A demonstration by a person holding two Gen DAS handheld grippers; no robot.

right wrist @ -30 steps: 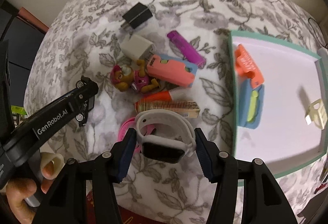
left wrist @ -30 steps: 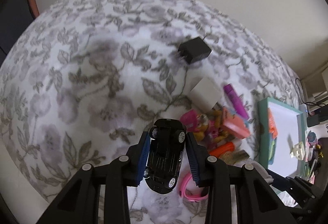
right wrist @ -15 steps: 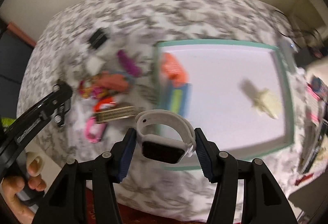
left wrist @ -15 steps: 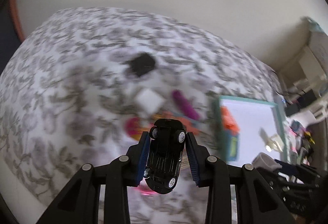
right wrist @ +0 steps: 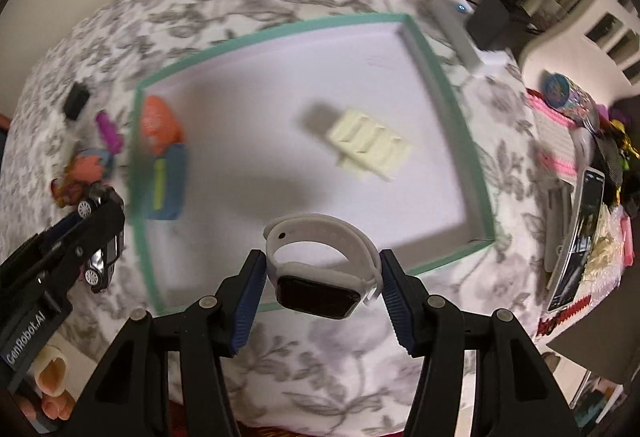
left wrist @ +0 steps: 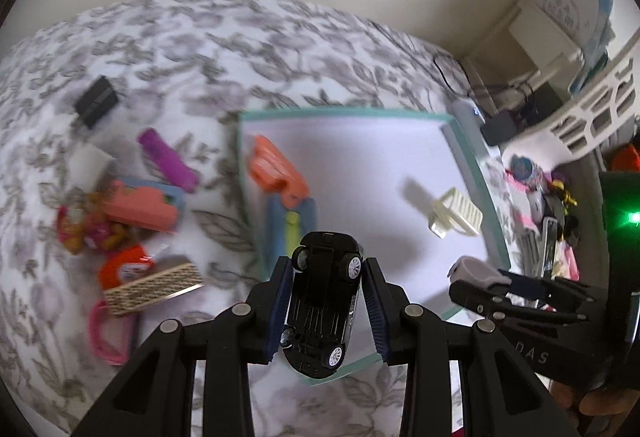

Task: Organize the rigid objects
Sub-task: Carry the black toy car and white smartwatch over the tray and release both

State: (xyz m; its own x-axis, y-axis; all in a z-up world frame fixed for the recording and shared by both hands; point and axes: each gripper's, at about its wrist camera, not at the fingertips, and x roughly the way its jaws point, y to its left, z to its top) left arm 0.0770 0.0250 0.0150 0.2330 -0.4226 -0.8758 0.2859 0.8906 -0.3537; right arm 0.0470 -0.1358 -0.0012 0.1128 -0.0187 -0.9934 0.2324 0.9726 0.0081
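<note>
My left gripper (left wrist: 325, 301) is shut on a black toy car (left wrist: 323, 293), held belly-up above the near edge of the teal-rimmed white tray (left wrist: 472, 173). My right gripper (right wrist: 322, 277) is shut on a white smartwatch (right wrist: 320, 269), hanging over the tray's (right wrist: 448, 85) near rim. Inside the tray lie an orange piece (right wrist: 158, 123), a blue-and-green piece (right wrist: 168, 185) and a cream ribbed clip (right wrist: 370, 147). In the right wrist view the left gripper with the toy car (right wrist: 100, 229) shows at the left. The right gripper with the watch (left wrist: 480, 275) shows at the lower right of the left wrist view.
Left of the tray, on the flowered cloth, lie a black charger (left wrist: 96, 107), a white cube (left wrist: 90, 165), a purple lighter (left wrist: 168, 161), a pink-and-blue case (left wrist: 144, 207), a toy figure (left wrist: 80, 233), an orange tube (left wrist: 124, 267), a woven block (left wrist: 154, 289) and a pink band (left wrist: 108, 333). Clutter and a phone (right wrist: 576, 233) sit right.
Both grippers have swung right, from above the pile of toys to above the tray, still holding the car and the watch. The tray now fills the middle of both views.
</note>
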